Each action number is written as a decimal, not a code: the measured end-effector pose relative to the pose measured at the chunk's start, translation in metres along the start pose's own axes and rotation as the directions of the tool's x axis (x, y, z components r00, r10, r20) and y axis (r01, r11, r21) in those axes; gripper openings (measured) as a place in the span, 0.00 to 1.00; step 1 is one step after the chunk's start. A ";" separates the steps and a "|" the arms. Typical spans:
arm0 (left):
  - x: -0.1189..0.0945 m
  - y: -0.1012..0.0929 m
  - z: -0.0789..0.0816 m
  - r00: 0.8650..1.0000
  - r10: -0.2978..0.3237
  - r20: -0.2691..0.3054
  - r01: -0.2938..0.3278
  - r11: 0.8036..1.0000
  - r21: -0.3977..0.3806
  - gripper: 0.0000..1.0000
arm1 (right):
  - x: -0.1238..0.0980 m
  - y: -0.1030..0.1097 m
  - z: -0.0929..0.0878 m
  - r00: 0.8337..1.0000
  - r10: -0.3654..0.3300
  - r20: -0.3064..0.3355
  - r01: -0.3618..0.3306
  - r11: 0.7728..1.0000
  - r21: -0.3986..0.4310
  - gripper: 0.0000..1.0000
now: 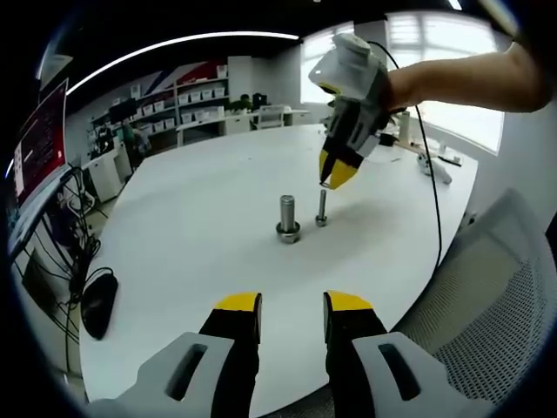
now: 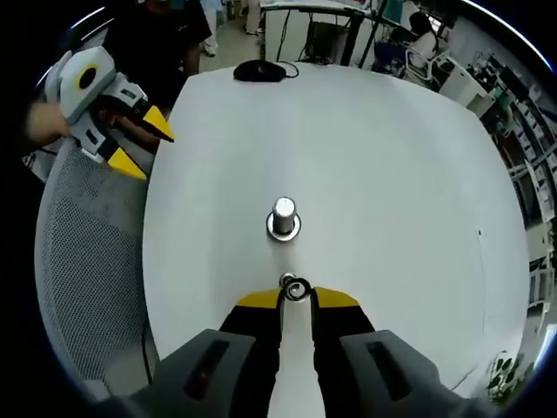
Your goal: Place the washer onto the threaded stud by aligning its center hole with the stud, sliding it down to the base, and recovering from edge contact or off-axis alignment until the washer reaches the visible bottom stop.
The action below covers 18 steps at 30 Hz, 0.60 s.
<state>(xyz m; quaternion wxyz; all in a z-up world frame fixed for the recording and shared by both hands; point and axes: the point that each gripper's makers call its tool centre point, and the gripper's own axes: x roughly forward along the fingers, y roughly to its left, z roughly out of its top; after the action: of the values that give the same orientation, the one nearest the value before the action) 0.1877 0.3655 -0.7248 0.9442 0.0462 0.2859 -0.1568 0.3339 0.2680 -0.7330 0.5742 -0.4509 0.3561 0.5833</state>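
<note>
On the white table [image 1: 200, 200] stand a thick threaded stud [image 1: 288, 212] with a ring at its base and a thin stud [image 1: 322, 209] just to its right. My right gripper [image 1: 336, 174] hangs right above the thin stud. In the right gripper view my right gripper [image 2: 298, 299] is shut on a small metal washer [image 2: 299, 289], which sits just beside the thin stud's top [image 2: 286, 279], off its axis. The thick stud [image 2: 284, 216] stands beyond. My left gripper [image 1: 293, 306] is open and holds nothing, near the table's edge; it also appears as the left gripper [image 2: 139, 144].
A black mouse [image 1: 98, 305] lies near the table's edge, seen too as the mouse [image 2: 258, 71]. A grey mesh chair [image 1: 492, 296] stands close to the table rim. A cable trails from the right gripper across the table. Desks and shelves stand further off.
</note>
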 end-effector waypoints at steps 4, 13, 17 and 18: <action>0.000 0.000 0.000 1.000 0.002 0.003 -0.002 1.000 -0.001 0.26 | 0.003 0.000 -0.001 1.000 0.000 -0.022 0.000 1.000 -0.023 0.14; -0.001 0.001 0.001 1.000 0.004 0.009 -0.004 1.000 -0.008 0.26 | 0.009 0.002 -0.004 0.999 0.018 -0.042 -0.018 1.000 -0.020 0.14; 0.000 0.000 0.000 1.000 0.001 0.002 -0.001 1.000 -0.011 0.27 | 0.016 0.002 -0.006 0.998 0.028 -0.054 -0.029 0.999 -0.019 0.14; 0.000 0.000 -0.001 1.000 0.000 -0.001 0.000 1.000 -0.008 0.27 | 0.018 0.002 -0.007 0.998 0.029 -0.056 -0.030 0.999 -0.020 0.14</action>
<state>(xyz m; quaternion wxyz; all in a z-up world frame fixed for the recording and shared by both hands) 0.1874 0.3658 -0.7255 0.9442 0.0423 0.2870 -0.1558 0.3338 0.2681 -0.7523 0.5508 -0.4677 0.3726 0.5823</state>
